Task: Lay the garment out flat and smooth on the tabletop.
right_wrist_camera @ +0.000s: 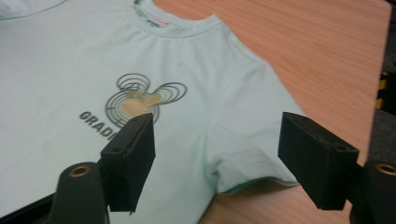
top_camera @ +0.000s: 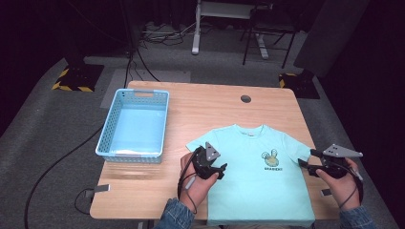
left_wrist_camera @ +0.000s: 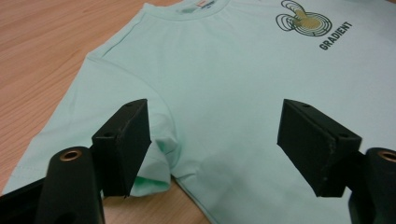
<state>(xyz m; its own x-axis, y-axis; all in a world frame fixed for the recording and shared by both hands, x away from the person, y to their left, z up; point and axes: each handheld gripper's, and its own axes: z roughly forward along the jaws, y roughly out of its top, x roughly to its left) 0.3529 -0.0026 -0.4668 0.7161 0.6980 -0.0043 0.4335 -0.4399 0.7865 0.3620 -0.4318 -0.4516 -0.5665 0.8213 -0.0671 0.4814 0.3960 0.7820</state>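
T-shirt (top_camera: 258,171) lies flat, a sleeve under each gripper's wide-open, empty jaws: left gripper (top_camera: 213,168), right gripper (top_camera: 308,164).

Your T-shirt's (top_camera: 258,176) bottom hem runs off the lower edge of the high view, so you cannot tell how it lies there. Its chest print (right_wrist_camera: 135,105) is partly covered by a jaw in the right gripper view, cutting the lettering short. Your forearms are cropped at the sleeves (top_camera: 177,215).

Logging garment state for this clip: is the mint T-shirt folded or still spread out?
Spread flat. The T-shirt lies face up on the table, both sleeves out and its chest print showing; left claw and right claw are open beside it.
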